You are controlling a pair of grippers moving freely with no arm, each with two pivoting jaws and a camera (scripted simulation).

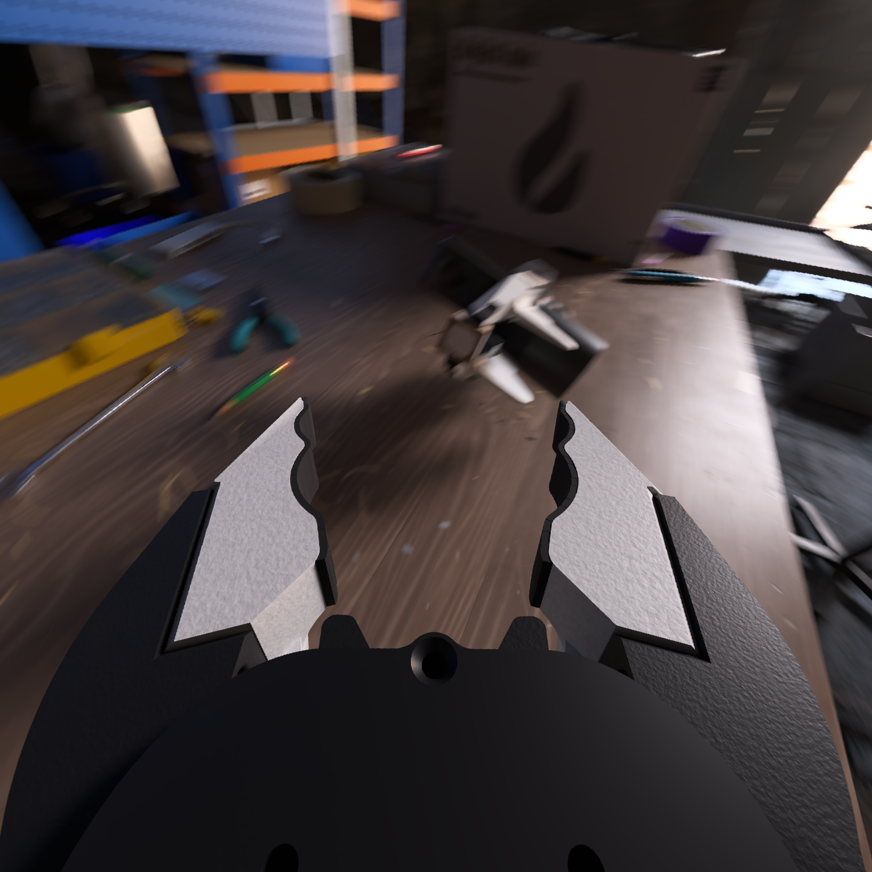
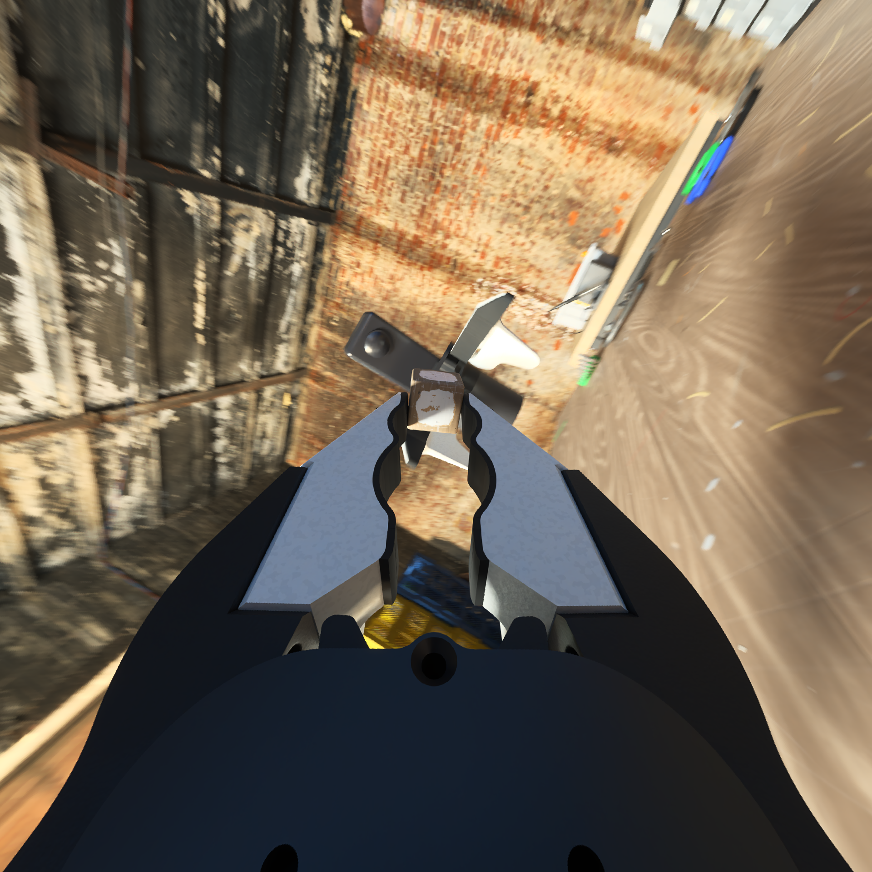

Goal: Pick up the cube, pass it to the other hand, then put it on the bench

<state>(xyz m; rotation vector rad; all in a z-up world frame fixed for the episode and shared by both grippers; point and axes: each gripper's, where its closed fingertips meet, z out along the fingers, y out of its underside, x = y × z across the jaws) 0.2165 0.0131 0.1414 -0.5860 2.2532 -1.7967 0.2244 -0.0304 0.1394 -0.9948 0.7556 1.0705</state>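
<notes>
Right gripper (image 2: 434, 406) sideways, gripping cube (image 2: 434, 401)

The bench (image 1: 424, 542) is dark wood with a visible streaked grain, matt, flecked with pale chips. The left claw (image 1: 431, 415) has matt grey fingers (image 1: 255, 533) of a fine grainy texture — set in a pebbled black plastic housing. The cube (image 2: 434, 401) is worn wood with flaked white paint. The wall (image 2: 472, 165) behind it is rough red brick — unfinished.
</notes>
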